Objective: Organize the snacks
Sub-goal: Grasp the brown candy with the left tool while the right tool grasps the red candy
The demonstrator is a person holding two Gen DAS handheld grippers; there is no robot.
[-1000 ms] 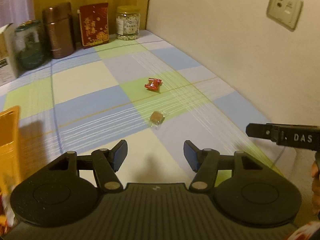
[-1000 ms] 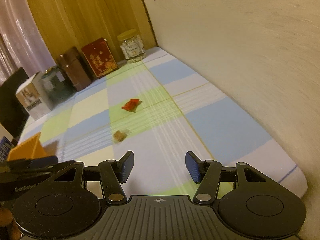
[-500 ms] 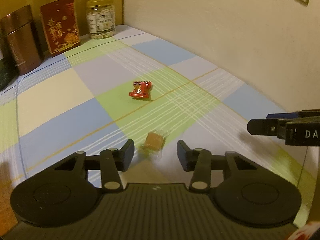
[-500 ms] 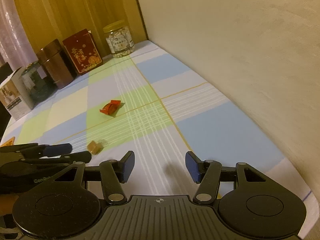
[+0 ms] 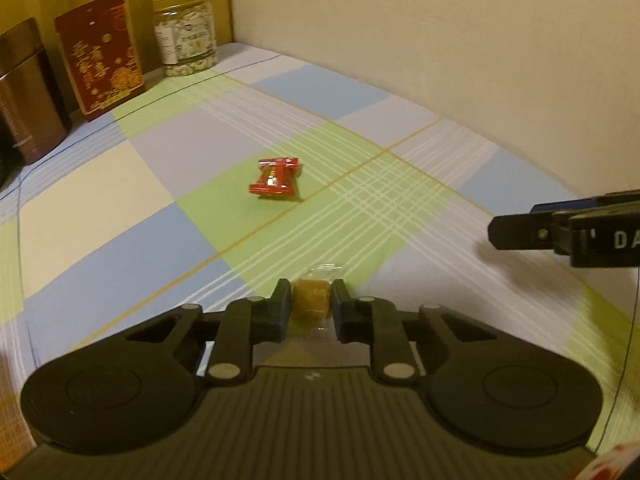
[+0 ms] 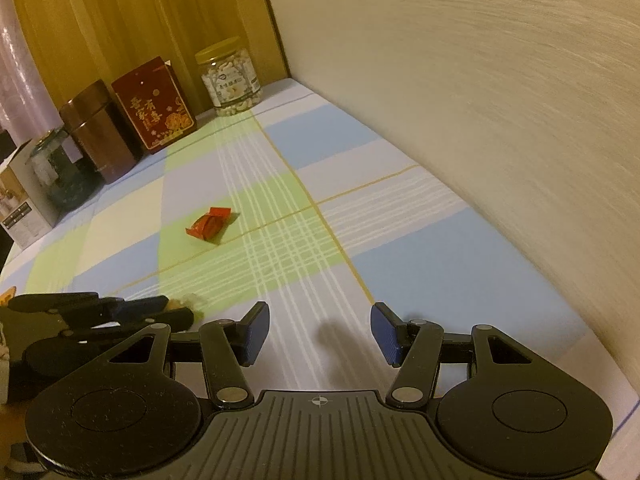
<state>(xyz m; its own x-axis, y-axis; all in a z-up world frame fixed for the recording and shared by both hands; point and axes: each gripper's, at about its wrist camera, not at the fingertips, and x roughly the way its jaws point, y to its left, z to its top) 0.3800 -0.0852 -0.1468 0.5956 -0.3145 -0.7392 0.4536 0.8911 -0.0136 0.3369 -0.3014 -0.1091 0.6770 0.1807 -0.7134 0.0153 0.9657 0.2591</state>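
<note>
**Left gripper clamped on the brown wrapped candy**

The brown candy in its clear wrapper sits on the checked cloth of the worktop, right between the fingertips of the left gripper. Its jaws have just been closing and now press on the candy from both sides, one pad at the candy's 9 o'clock and the other at its 3 o'clock; a crinkle of wrapper sticks out past the tips at 12 o'clock. In the right wrist view the same candy peeks out from the dark tips of the left gripper, low on the cloth.

The red wrapped candy lies apart on a green square, at about 11 o'clock from the held candy and further off.

The right gripper stands at the held candy's 3 o'clock in the left wrist view, its blue-padded jaws parted with only cloth between them and nothing in its hold.

Along the far edge, against the wooden panel, stand a clear jar with a yellow lid, a red printed box and a brown canister in a row. The cream wall runs along the worktop's 3 o'clock side.
</note>
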